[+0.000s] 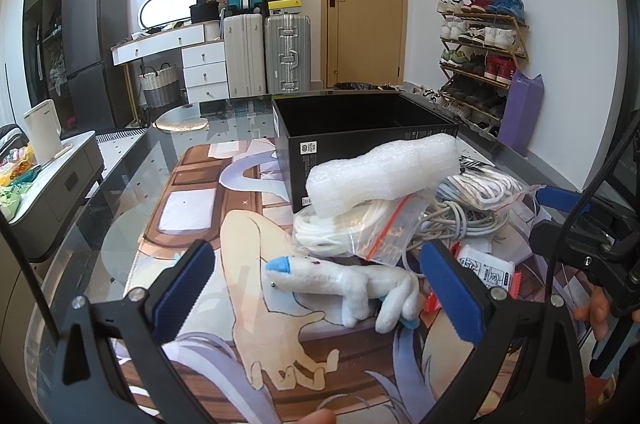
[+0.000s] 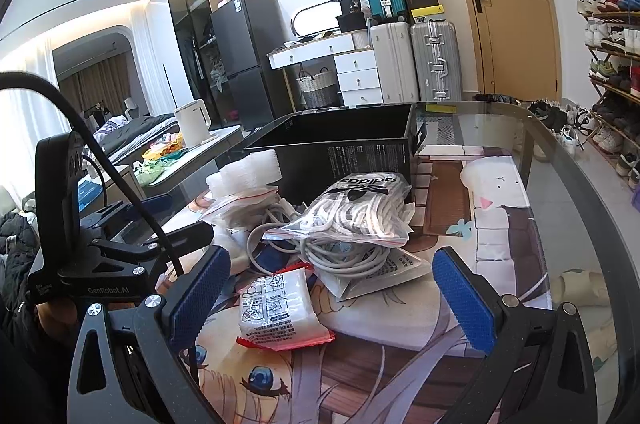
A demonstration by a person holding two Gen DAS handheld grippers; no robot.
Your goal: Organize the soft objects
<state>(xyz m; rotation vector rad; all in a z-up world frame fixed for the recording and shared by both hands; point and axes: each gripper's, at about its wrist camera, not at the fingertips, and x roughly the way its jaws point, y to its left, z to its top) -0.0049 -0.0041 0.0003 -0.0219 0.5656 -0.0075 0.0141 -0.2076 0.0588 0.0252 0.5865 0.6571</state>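
Note:
A white plush toy (image 1: 352,288) with a blue tip lies on the printed mat between the open jaws of my left gripper (image 1: 320,288), untouched. Behind it a white foam roll (image 1: 384,175) rests on a zip bag of white cord (image 1: 360,228) and a grey cable coil (image 1: 464,220). An open black box (image 1: 360,131) stands behind. In the right wrist view my right gripper (image 2: 332,292) is open over a red-edged tissue pack (image 2: 280,312). Beyond it lie an adidas bag of laces (image 2: 360,207), the cable coil (image 2: 340,252) and the box (image 2: 344,151).
The glass table (image 2: 560,159) carries the printed mat (image 2: 492,224). The left gripper's body (image 2: 80,244) shows at the left of the right wrist view. A side cabinet (image 1: 56,179) stands left of the table, and a shoe rack (image 1: 484,59) at the right wall.

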